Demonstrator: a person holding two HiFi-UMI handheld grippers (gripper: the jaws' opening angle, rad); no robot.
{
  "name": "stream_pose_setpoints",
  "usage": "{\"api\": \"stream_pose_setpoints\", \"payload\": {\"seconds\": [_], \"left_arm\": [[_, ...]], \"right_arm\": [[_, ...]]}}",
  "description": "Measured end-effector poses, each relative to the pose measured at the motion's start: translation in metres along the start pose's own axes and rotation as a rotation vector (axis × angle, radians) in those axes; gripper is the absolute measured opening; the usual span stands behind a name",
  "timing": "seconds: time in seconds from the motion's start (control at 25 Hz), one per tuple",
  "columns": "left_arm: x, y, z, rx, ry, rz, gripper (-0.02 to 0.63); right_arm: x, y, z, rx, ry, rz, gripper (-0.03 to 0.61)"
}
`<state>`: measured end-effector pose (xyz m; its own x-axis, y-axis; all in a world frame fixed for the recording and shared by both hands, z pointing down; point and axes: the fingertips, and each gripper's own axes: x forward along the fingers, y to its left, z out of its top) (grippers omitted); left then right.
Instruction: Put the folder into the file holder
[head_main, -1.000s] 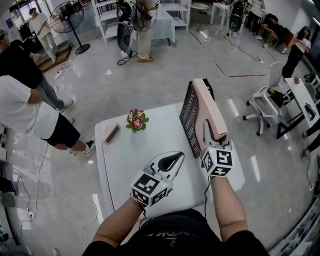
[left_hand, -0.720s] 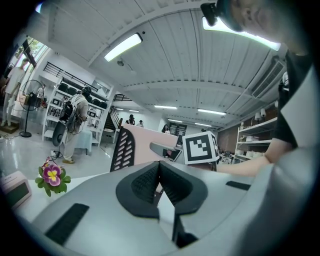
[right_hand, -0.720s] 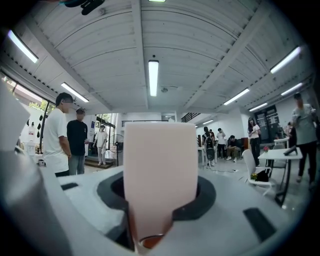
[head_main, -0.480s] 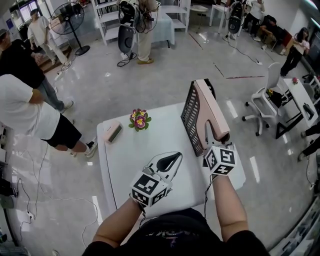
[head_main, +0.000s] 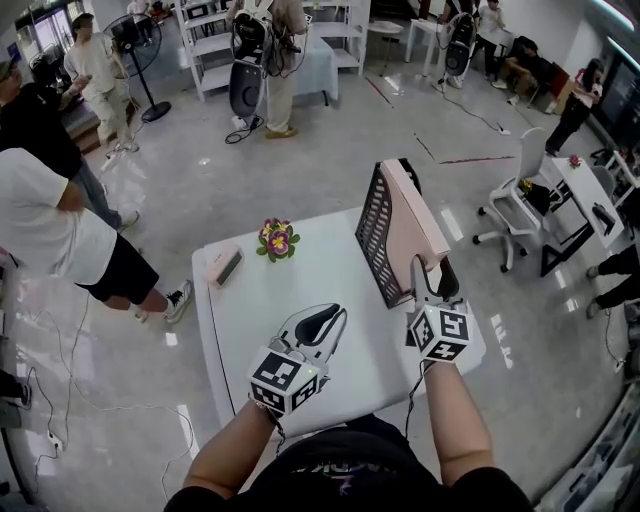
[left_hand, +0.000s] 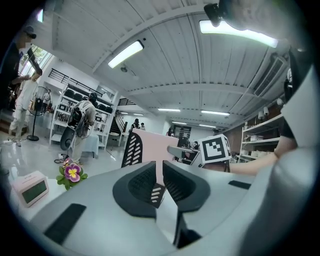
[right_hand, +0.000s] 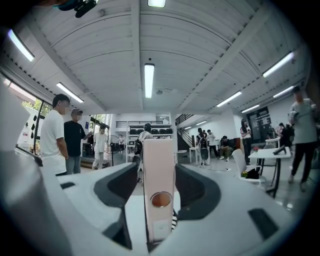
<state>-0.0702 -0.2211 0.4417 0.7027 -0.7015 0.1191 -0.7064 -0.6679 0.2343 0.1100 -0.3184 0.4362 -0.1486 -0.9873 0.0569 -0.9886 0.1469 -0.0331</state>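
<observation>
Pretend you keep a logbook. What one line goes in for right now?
folder: upright in file holder | right gripper: open, folder spine between jaws | left gripper: empty, jaws opening, over table

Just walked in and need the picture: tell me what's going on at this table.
A person works two handheld grippers at a white table. The pale pink folder stands in the black mesh file holder. The right gripper has its jaws apart either side of the folder's near end, not squeezing it. The left gripper is over the table, its jaws opening, nothing between them.

Bright overhead strip lights, fisheye-warped edges, glossy floor glare
</observation>
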Motion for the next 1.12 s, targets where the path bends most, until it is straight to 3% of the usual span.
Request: {"api": "stream_pose_setpoints", "payload": {"seconds": [0.24, 0.68, 0.92, 1.08, 1.12], "left_arm": [[-0.017, -0.007, -0.003, 0.002, -0.013, 0.007, 0.051], [-0.074, -0.018, -0.005, 0.011, -0.026, 0.03, 0.052], [-0.089, -0.024, -0.004, 0.011, -0.05, 0.087, 0.052], [-0.092, -0.036, -0.007, 0.006, -0.06, 0.143, 0.051], [-0.092, -0.04, -0.009, -0.001, -0.061, 0.159, 0.051]], "right_arm": [[-0.038, 0.006, 0.003, -0.002, -0.014, -0.007, 0.222], [-0.116, 0.109, 0.029, -0.034, -0.066, 0.257, 0.221], [-0.136, 0.138, 0.038, -0.085, -0.082, 0.393, 0.149], [-0.15, 0.138, 0.042, -0.099, -0.084, 0.466, 0.009], [-0.154, 0.137, 0.04, -0.106, -0.079, 0.486, 0.002]]}}
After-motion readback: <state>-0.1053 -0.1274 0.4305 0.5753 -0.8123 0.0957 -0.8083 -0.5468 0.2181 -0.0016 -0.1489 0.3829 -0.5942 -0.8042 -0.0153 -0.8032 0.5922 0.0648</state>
